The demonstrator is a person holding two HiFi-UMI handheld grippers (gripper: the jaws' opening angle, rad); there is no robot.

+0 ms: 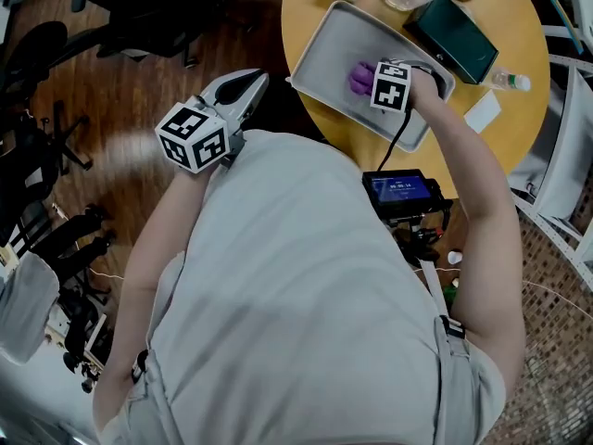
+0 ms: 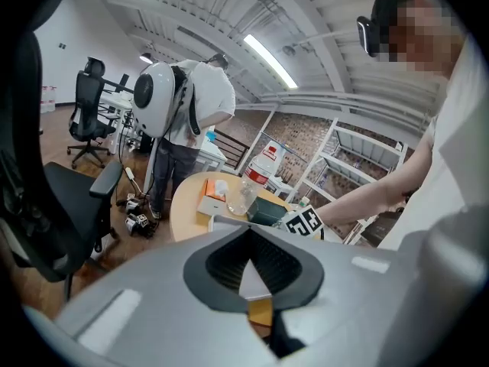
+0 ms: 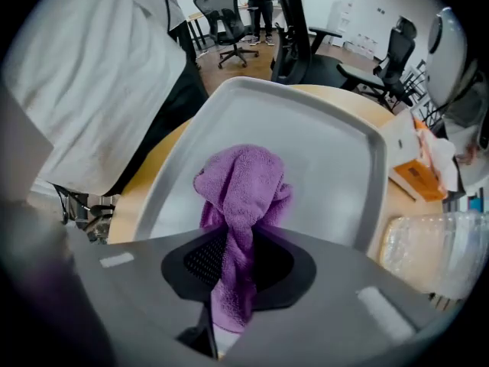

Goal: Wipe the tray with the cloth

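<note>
The tray [image 3: 321,151] lies directly ahead of and under my right gripper [image 3: 233,281], flat on the round wooden table [image 1: 519,54]. The purple cloth [image 3: 241,186] is pinched between that gripper's jaws. One twisted tail runs back through the gap between them, and a bunched head sticks out in front and rests on the tray floor. From the head view, the cloth [image 1: 360,77] sits about mid-tray, with the near rim towards me and most of the bare metal beyond and to either side of the jaws.

My left gripper [image 2: 252,274] has its jaws brought together on nothing. It hangs off the table edge, and the tray is in front of its tips but well apart from them, so it is doing no work right now.

I judge this to be the wiping step itself, with the cloth down on the surface and gripped. The next move, I reckon, is a sweep. I would keep the clamp firm and press the bunch lightly down, then drag it towards the far corners ahead of the jaws. The tray is not braced, so pushing too hard could slide it across the table.
</note>
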